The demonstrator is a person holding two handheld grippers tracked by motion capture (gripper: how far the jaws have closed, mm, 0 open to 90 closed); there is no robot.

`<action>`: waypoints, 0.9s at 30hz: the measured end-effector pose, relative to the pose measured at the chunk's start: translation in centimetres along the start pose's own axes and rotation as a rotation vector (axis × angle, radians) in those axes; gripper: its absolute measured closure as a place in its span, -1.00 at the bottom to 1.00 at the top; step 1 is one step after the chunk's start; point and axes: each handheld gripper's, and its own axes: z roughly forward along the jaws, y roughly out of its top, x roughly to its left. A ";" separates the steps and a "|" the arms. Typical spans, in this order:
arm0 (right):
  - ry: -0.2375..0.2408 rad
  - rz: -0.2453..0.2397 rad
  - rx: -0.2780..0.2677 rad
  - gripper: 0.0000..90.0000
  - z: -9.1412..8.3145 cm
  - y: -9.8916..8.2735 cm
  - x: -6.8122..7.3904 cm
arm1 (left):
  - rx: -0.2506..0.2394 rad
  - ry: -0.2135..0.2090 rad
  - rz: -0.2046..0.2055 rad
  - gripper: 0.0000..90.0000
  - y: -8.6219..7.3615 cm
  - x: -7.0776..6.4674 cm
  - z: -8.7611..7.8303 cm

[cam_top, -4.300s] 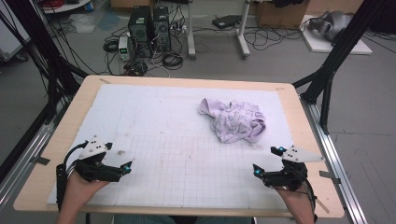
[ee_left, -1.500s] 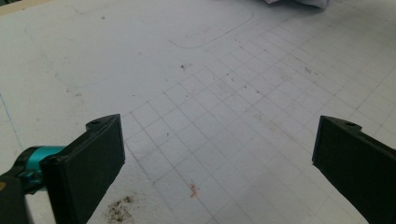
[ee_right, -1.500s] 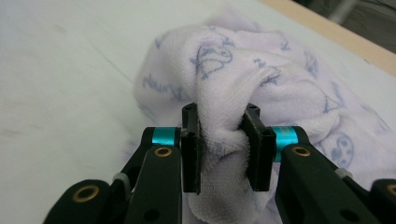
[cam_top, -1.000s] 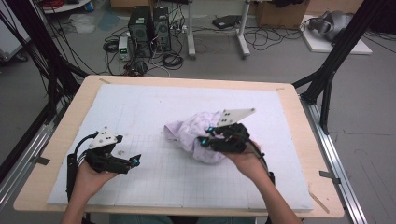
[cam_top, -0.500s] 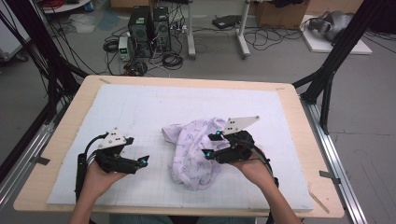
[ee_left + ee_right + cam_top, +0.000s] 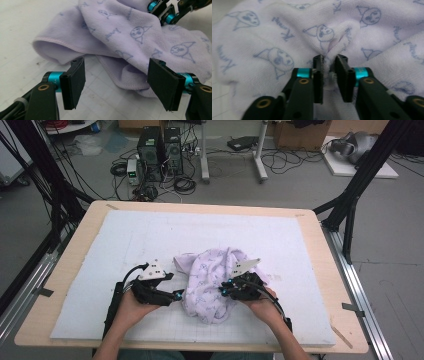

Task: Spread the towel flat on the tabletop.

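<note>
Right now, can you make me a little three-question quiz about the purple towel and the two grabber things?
1. True or false: the right gripper has pinched a fold of the towel.
2. Is the left gripper A) clamped on the towel, or B) open beside its edge?
3. What lies under the towel?

Key:
1. True; its jaws have just been closing on the cloth.
2. B; the jaws have been narrowing, but the pads press on nothing.
3. A white gridded mat on the wooden table.

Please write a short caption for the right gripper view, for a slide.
Right tongs shut on a pinched fold of the lilac printed towel.
</note>
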 end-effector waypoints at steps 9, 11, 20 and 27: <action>0.053 -0.039 -0.086 0.87 -4.1 -0.7 2.2 | -0.005 -0.025 0.012 -0.18 0.0 -0.4 0.0; 0.072 -0.035 -0.101 0.87 -5.1 -1.1 2.8 | -0.007 -0.027 0.016 -0.15 0.0 -0.3 -0.1; 0.130 -0.059 -0.093 0.72 -7.9 -2.7 4.9 | -0.013 -0.040 0.027 -0.04 0.4 -0.6 0.1; -0.065 -0.023 -0.100 0.26 -7.1 -1.7 1.3 | 0.018 -0.019 0.059 0.13 1.9 -1.1 2.1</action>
